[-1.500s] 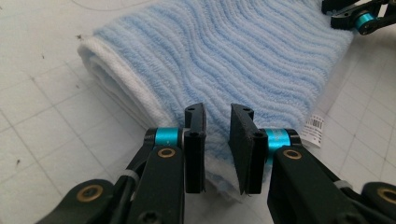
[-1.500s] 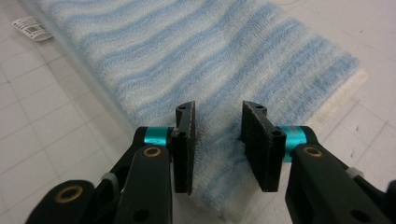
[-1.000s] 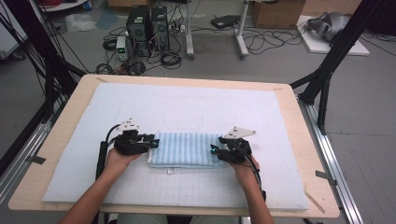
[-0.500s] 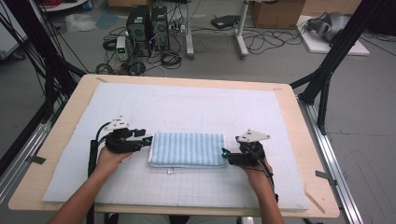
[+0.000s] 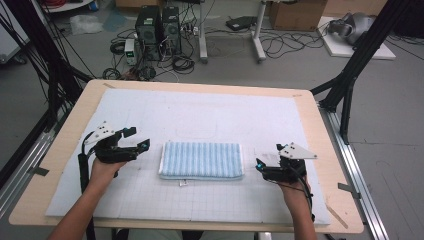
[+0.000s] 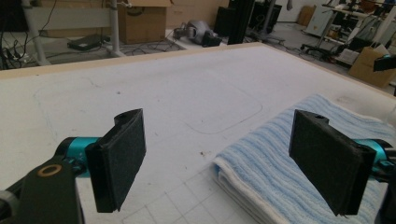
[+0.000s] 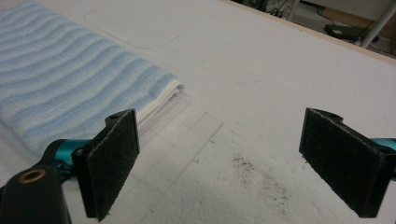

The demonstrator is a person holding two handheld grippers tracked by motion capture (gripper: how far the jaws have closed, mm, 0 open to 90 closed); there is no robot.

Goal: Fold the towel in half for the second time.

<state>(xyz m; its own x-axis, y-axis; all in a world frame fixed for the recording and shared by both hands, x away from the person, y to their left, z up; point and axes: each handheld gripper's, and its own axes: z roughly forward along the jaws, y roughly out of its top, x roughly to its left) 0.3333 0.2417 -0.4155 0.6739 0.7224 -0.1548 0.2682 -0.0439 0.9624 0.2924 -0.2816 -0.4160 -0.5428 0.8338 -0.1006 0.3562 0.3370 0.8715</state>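
A folded blue-and-white striped towel [image 5: 201, 160] lies flat on the white mat, near the front middle of the table. My left gripper [image 5: 138, 138] hovers just off the towel's left end, and my right gripper [image 5: 261, 168] just off its right end. Both have just been opening and stand open with nothing between the pads. In the left gripper view, my left gripper [image 6: 219, 140] frames bare mat, with the towel [image 6: 280, 158] beneath its right pad. In the right gripper view, my right gripper [image 7: 222, 135] is over bare mat, with the towel [image 7: 70, 79] behind its left pad.
A white gridded mat [image 5: 210, 115] covers the wooden table [image 5: 65, 150]. A dark speckled stain [image 7: 243, 163] marks the mat near the right gripper. Black frame posts [image 5: 350, 75] stand at the table's sides. Computers and cables [image 5: 160, 30] sit on the floor beyond.
Both grippers let go of the towel's ends, opened, and moved outward away from it, left to the left and right to the right. The towel stays flat.
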